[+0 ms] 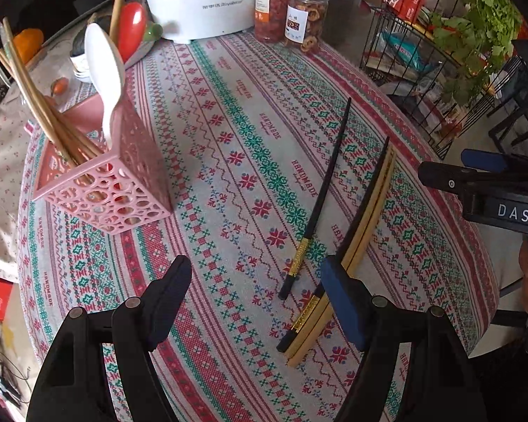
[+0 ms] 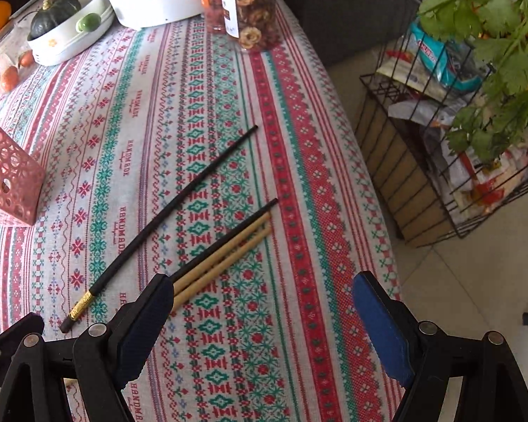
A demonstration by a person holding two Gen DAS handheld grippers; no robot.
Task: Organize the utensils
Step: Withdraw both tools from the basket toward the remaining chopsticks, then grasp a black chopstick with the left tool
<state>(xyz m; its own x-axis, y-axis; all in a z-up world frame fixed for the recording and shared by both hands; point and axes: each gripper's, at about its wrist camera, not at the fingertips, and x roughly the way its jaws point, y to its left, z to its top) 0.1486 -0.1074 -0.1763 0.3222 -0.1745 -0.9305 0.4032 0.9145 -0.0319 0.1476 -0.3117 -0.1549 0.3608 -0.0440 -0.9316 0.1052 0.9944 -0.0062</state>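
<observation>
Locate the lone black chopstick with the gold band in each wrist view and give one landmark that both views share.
Left wrist: the lone black chopstick with the gold band runs diagonally right of centre.
Right wrist: it crosses the centre-left, gold band lower left.
Shared landmark: the pink perforated plastic utensil holder, to its left in both.

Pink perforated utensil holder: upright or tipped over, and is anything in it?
Upright. The pink perforated plastic holder stands on its base on the patterned tablecloth, holding wooden chopsticks and a white spoon.

Patterned tablecloth [image 1: 228, 147], wire rack [image 2: 440, 161], tiled floor [image 2: 475, 299]
</observation>
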